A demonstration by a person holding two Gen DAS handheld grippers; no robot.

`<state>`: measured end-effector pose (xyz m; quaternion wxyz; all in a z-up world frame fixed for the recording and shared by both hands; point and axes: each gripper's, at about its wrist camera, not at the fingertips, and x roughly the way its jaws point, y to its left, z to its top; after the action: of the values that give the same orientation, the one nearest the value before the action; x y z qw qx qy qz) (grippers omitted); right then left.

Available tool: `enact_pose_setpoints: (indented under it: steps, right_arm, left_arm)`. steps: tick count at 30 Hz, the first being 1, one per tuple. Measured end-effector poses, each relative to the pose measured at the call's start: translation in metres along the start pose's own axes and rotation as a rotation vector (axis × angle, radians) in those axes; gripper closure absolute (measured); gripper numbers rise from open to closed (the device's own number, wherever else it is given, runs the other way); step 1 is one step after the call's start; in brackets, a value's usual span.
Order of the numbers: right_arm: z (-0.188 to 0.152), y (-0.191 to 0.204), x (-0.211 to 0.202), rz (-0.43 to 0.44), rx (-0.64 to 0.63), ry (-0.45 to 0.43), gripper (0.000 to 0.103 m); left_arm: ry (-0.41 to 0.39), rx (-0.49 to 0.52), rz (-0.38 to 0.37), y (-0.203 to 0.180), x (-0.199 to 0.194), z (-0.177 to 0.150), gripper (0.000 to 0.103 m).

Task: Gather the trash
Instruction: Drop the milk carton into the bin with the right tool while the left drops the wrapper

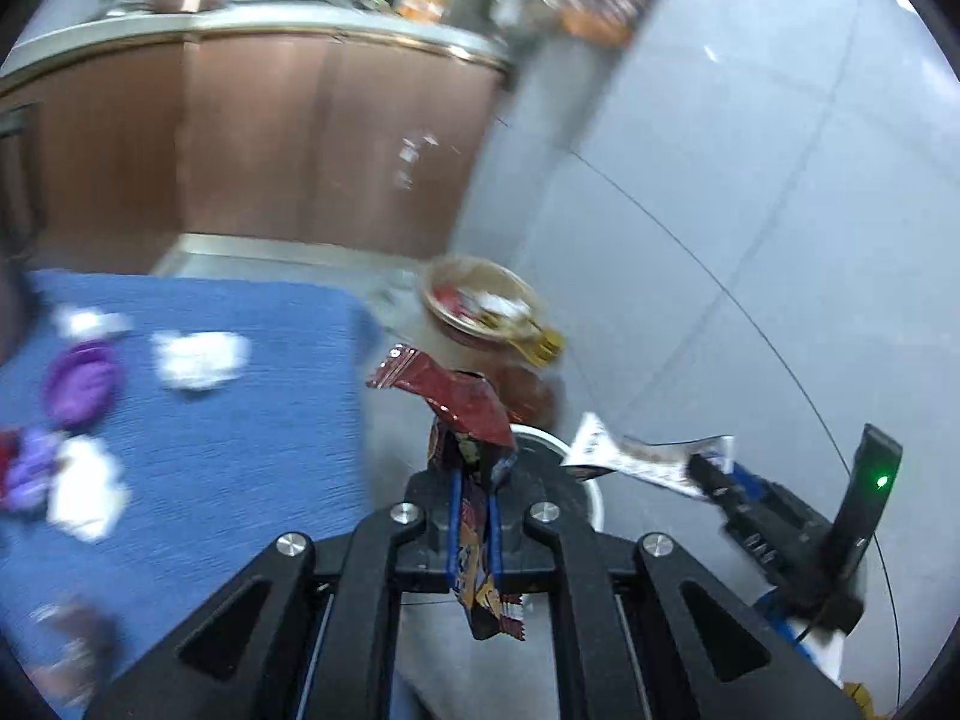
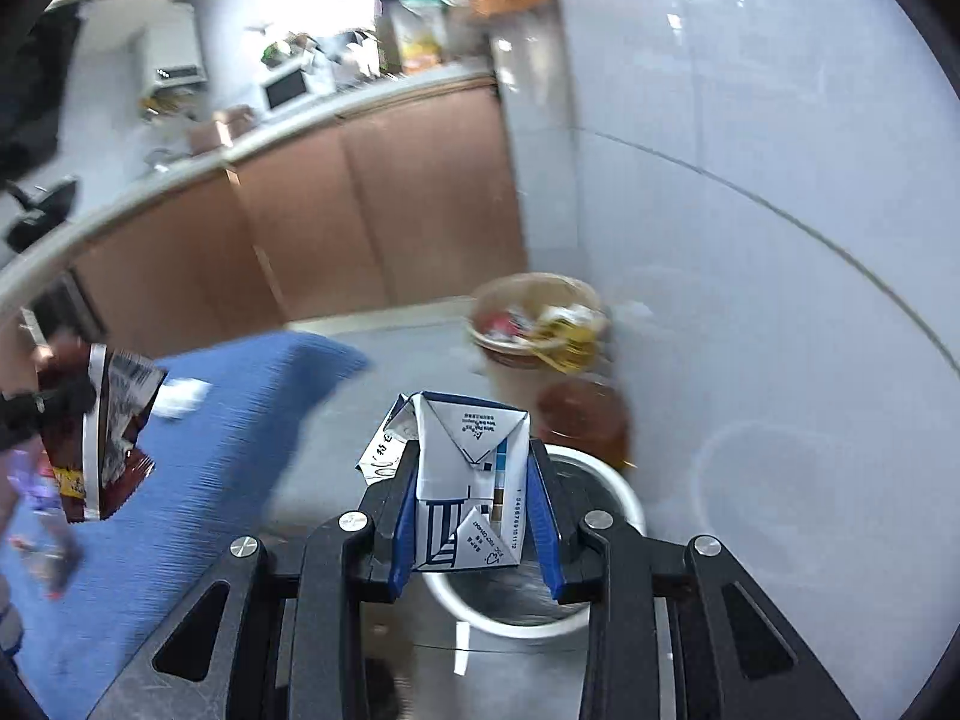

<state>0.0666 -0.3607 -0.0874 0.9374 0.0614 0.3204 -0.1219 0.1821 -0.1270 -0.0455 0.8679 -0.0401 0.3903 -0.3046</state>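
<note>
Blue-padded fingers of the left gripper (image 1: 474, 516) are pressing together on a crumpled dark red snack wrapper (image 1: 465, 414), while the right gripper (image 2: 474, 516) is pinching a flattened white-and-blue drink carton (image 2: 474, 480) between its fingers; both pieces are hanging over or just beside a white-rimmed bin (image 2: 600, 612) standing on the floor. Progress appears to be partial: two items are being carried toward the bin, and neither is yet released. Remaining litter is lying on the blue-covered surface (image 1: 240, 450), namely several crumpled white tissues (image 1: 201, 360), a purple round lid or dish (image 1: 81, 384) and some small purple and red scraps at the left edge, too blurred to identify. Beyond the bin, a tan bowl-like container (image 2: 534, 324) already holding wrappers is resting on a brown jar-like object (image 2: 585, 420); whether it also counts as trash cannot be told. Pale grey floor tiles are surrounding the surface, brown cabinets (image 2: 372, 210) are running beneath a light countertop carrying a microwave (image 2: 288, 87), and cluttered shelving is visible above.
</note>
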Motion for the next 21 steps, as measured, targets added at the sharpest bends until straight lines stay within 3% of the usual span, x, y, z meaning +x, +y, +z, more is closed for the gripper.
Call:
enact_pose_setpoints:
  steps: [4, 10, 13, 14, 17, 21]
  right_arm:
    - [-0.006, -0.024, 0.03, -0.051, 0.027, 0.033, 0.072]
    - [-0.013, -0.054, 0.069, -0.081, 0.063, 0.075, 0.072]
    - [-0.017, -0.062, 0.092, -0.09, 0.076, 0.115, 0.071]
    - [-0.019, -0.064, 0.098, -0.095, 0.081, 0.128, 0.07]
    - [-0.022, -0.068, 0.107, -0.104, 0.076, 0.145, 0.058]
    - [-0.026, -0.062, 0.103, -0.099, 0.064, 0.146, 0.055]
  left_arm:
    - [0.069, 0.032, -0.055, -0.037, 0.063, 0.014, 0.096]
    - [0.13, 0.074, -0.045, -0.071, 0.136, 0.023, 0.094]
    - [0.164, 0.079, -0.051, -0.076, 0.162, 0.022, 0.078]
    - [0.172, 0.078, -0.053, -0.077, 0.169, 0.021, 0.068]
    - [0.176, 0.075, -0.047, -0.079, 0.177, 0.018, 0.049]
    - [0.174, 0.063, -0.075, -0.077, 0.173, 0.018, 0.046]
